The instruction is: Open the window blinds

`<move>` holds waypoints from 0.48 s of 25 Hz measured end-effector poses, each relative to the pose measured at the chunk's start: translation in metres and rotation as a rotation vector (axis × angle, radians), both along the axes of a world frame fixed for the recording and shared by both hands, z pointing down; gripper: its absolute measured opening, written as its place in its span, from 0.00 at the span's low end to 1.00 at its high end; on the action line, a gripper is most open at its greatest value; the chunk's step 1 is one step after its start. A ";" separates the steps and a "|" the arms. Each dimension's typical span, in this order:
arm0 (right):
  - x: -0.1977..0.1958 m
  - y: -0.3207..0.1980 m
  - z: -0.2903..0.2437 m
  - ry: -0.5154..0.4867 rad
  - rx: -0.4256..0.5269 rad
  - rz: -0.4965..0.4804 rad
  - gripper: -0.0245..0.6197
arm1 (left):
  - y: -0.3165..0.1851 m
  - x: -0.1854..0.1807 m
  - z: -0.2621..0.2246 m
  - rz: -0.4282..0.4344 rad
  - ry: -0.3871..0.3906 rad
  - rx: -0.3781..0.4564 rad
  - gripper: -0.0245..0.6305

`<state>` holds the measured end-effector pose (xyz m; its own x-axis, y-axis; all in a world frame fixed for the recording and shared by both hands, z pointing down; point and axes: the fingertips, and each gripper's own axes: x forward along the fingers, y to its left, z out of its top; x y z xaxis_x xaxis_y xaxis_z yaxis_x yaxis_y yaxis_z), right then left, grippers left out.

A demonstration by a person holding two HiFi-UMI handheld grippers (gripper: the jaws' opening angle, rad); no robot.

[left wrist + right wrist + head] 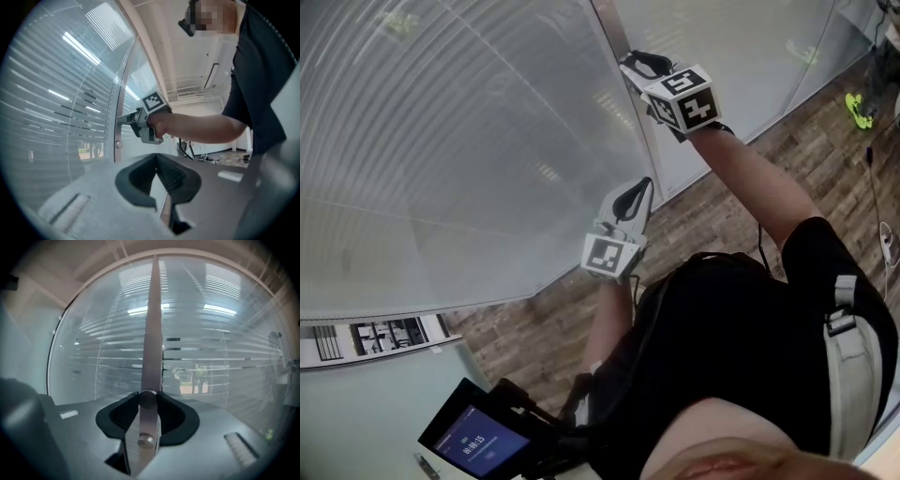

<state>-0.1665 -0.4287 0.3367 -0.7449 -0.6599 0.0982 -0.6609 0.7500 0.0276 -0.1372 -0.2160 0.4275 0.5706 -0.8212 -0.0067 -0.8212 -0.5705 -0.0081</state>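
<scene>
White slatted blinds (441, 141) hang behind the glass to the left of a metal frame post (652, 159). In the right gripper view the slats (211, 348) stand part tilted, with gaps that show the outdoors. My right gripper (630, 64) reaches level to the post, shut on a small round knob (148, 399) that sticks out of the post (152, 333). A second stud (145, 441) sits lower on the same post. My left gripper (642, 185) hangs lower, apart from the post, with its jaws together and nothing between them. The left gripper view shows the right gripper (123, 120) at the post.
Wood-plank floor (722, 197) runs along the foot of the glass wall. A device with a lit blue screen (478, 442) hangs at the person's front. A green object (860, 111) and a cable (874, 187) lie on the floor at the far right.
</scene>
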 end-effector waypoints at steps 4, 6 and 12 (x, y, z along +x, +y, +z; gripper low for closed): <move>0.001 0.000 -0.001 -0.085 -0.073 0.001 0.24 | 0.000 0.001 0.000 0.001 0.003 0.000 0.04; 0.002 0.000 -0.002 -0.093 -0.077 0.003 0.24 | 0.000 0.001 0.000 0.003 0.004 0.000 0.04; 0.003 0.001 -0.003 -0.108 -0.088 -0.002 0.24 | 0.000 0.003 -0.001 0.004 0.004 0.003 0.04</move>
